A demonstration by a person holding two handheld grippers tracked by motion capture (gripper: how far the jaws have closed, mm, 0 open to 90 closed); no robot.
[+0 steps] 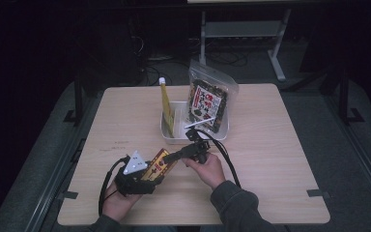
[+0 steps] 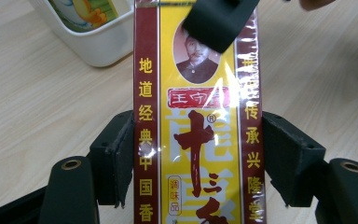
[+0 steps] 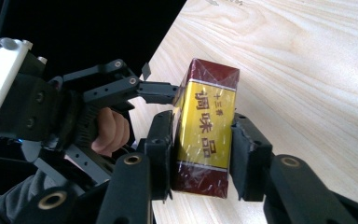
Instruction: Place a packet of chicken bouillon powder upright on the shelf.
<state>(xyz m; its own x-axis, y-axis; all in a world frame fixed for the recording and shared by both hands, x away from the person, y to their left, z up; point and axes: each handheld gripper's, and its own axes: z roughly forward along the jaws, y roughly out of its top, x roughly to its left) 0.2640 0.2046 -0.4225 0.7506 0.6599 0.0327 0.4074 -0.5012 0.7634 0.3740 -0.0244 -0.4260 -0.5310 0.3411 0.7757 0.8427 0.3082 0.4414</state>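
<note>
Lying flat, the seasoning box (image 1: 158,164) points toward the bin (image 1: 169,136), both tongs gripping it.

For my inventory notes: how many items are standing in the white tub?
2. A tall yellow packet stands at the left side of the white tub; a clear snack bag stands at its right. Smaller items may be hidden behind them.

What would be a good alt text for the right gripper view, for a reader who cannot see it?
A yellow and dark red box stands between the right gripper's two black jaws, above a light wooden table; the pads are at its sides. From the left, the left gripper holds the same box, with a hand behind it.
</note>
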